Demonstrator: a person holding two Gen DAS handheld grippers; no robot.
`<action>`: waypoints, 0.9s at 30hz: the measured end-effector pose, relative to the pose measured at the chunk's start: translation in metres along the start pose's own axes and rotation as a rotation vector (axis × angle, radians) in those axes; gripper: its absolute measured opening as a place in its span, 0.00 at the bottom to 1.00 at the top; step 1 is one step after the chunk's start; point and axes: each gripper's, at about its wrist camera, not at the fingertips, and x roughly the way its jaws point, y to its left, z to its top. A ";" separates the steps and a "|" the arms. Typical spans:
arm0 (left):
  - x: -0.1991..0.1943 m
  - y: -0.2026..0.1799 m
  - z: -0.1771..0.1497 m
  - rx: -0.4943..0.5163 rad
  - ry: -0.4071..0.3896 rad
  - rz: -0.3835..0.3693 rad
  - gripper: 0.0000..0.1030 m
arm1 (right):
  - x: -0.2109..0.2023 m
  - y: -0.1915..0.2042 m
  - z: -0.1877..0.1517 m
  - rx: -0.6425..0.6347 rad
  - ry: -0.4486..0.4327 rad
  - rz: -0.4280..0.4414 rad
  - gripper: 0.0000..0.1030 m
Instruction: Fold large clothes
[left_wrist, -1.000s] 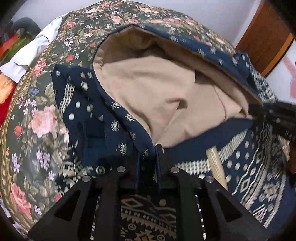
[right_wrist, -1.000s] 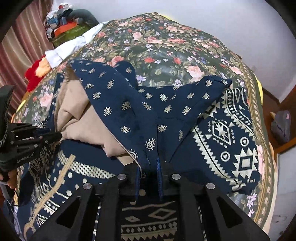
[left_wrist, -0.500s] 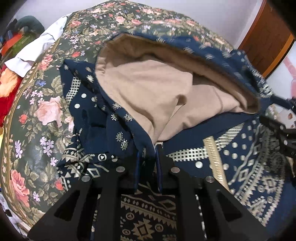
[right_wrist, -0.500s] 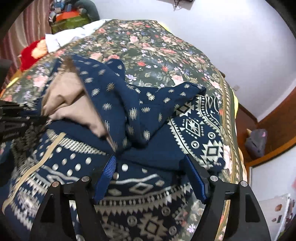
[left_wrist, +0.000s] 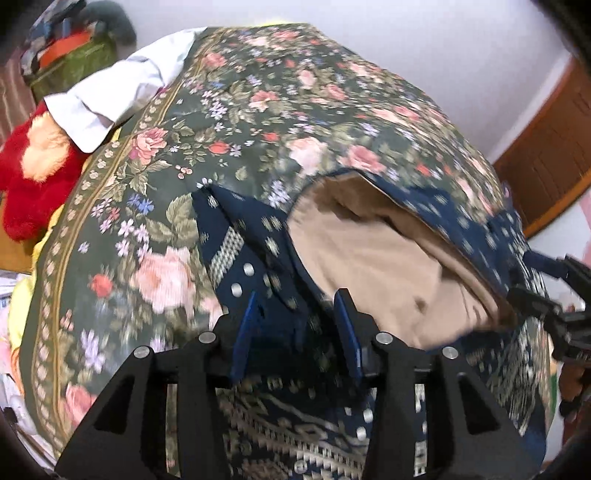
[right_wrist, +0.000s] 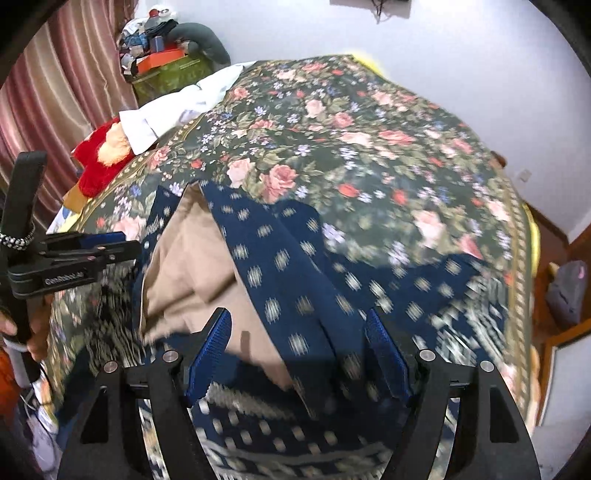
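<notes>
the navy patterned garment (left_wrist: 258, 258) is lying folded on the bed (left_wrist: 258, 110), tan lining (left_wrist: 369, 258) showing, just ahead of and under both grippers, its long axis running across between them. the left gripper (left_wrist: 295, 332) is opening over its left edge, gripping nothing; the right gripper (right_wrist: 295, 350) is standing apart above its right sleeve, equally near. beyond the garment, floral bedspread, white wall, a curtain (right_wrist: 55, 92).

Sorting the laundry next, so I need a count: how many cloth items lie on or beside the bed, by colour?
Navy patterned garment: 1
White shirt: 1
Red plush item: 1
Floral bedspread: 1
Total: 4
</notes>
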 end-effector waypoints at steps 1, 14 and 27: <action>0.007 0.002 0.005 -0.013 0.006 -0.004 0.41 | 0.009 0.001 0.007 0.009 0.012 0.018 0.71; 0.069 -0.012 0.059 0.033 -0.017 0.031 0.18 | 0.055 -0.010 0.023 0.089 0.020 0.139 0.40; -0.016 -0.047 0.035 0.150 -0.142 -0.058 0.06 | -0.011 -0.013 -0.016 0.073 -0.044 0.211 0.17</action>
